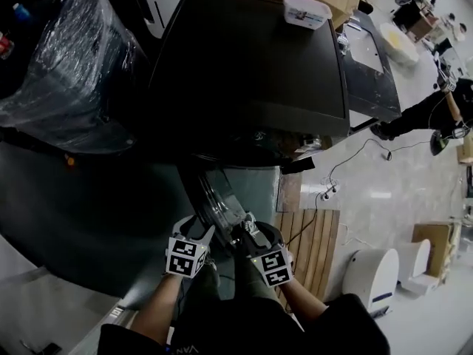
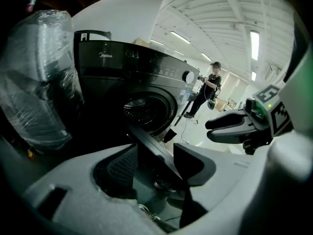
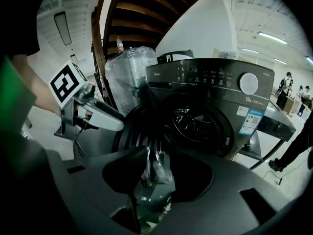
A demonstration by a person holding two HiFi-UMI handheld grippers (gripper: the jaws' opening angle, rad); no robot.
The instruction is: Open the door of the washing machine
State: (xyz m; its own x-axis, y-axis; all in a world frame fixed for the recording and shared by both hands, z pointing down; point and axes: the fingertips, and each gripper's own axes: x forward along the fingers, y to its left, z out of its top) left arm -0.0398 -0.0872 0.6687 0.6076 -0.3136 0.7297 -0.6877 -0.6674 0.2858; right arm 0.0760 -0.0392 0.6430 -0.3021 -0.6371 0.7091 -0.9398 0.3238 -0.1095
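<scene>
The dark washing machine [image 1: 251, 50] stands ahead, and its round door [image 1: 216, 198] is swung out towards me, edge-on. The drum opening [image 2: 142, 109] shows uncovered. My left gripper [image 1: 194, 231] is just left of the door's outer edge and my right gripper [image 1: 251, 234] just right of it. In the left gripper view the door's rim [image 2: 151, 151] runs down through the gap between wide jaws. In the right gripper view the door's glass bowl [image 3: 154, 163] stands in the gap between wide jaws. No pad visibly presses on the door.
A bulky plastic-wrapped object [image 1: 66, 72] stands left of the machine. A white box [image 1: 305, 9] sits on the machine's top. Wooden boards [image 1: 310, 242] and a white appliance [image 1: 373, 276] lie on the floor at right, with a cable [image 1: 347, 161]. A person [image 2: 208, 87] stands beyond.
</scene>
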